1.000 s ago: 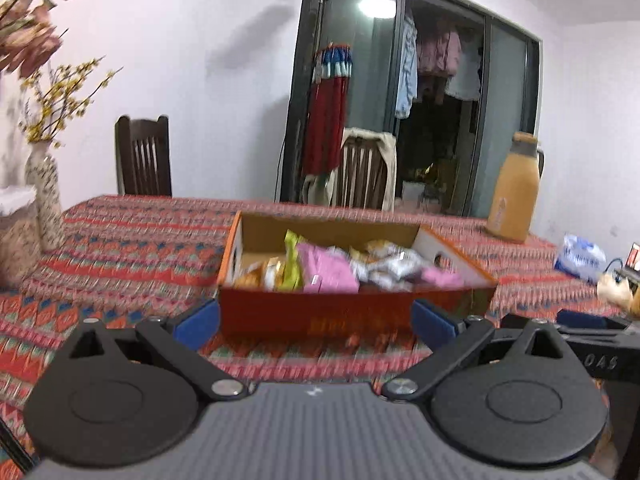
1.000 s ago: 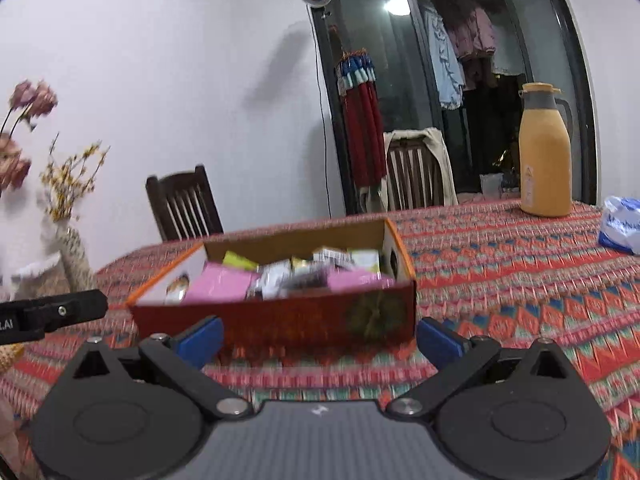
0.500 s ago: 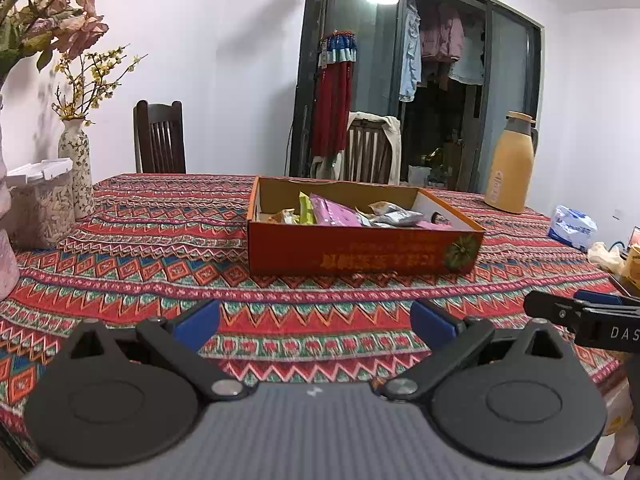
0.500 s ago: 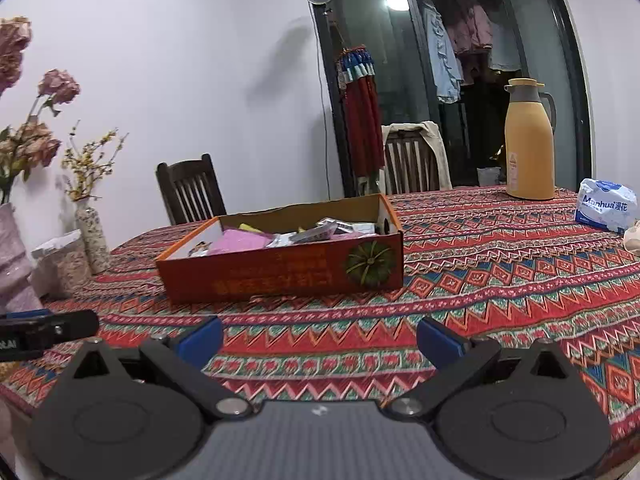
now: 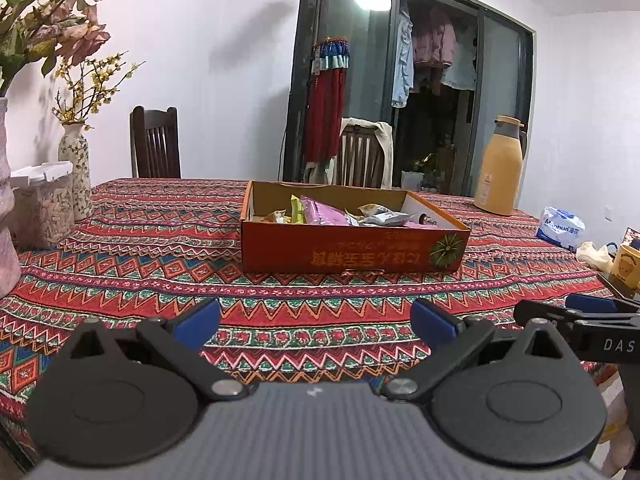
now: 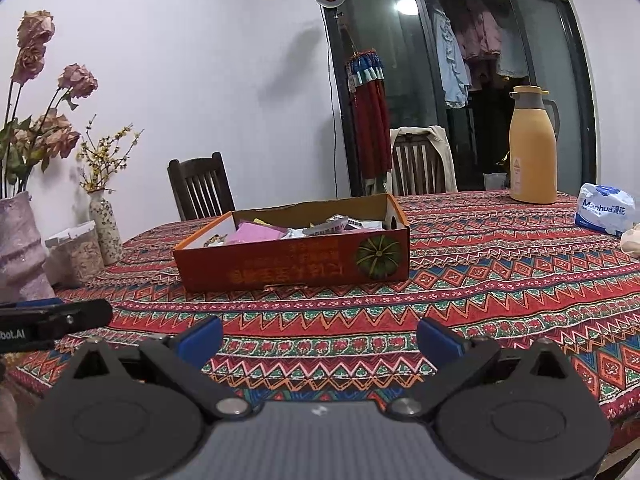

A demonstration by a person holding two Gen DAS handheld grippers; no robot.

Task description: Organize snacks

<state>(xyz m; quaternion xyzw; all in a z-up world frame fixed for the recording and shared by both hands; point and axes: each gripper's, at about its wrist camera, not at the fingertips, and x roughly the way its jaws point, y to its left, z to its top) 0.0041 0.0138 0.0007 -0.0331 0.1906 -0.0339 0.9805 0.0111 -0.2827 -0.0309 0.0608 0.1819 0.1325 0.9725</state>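
Orange snack box sits mid-table on the patterned tablecloth, long side facing the cameras, long axis running left-right, packets piled inside. Nothing between it and the grippers. Yellow thermos far right, vases far left. Only the left view catches a yellow mug at the right edge. Left gripper and right gripper both spread wide, holding nothing, near table edge.

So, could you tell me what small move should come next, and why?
Probably bring both tongs forward toward the box. The left tongs and right tongs are open, empty and hang over the near edge of the tablecloth, short of the box, and the snacks lie loosely heaped inside it.
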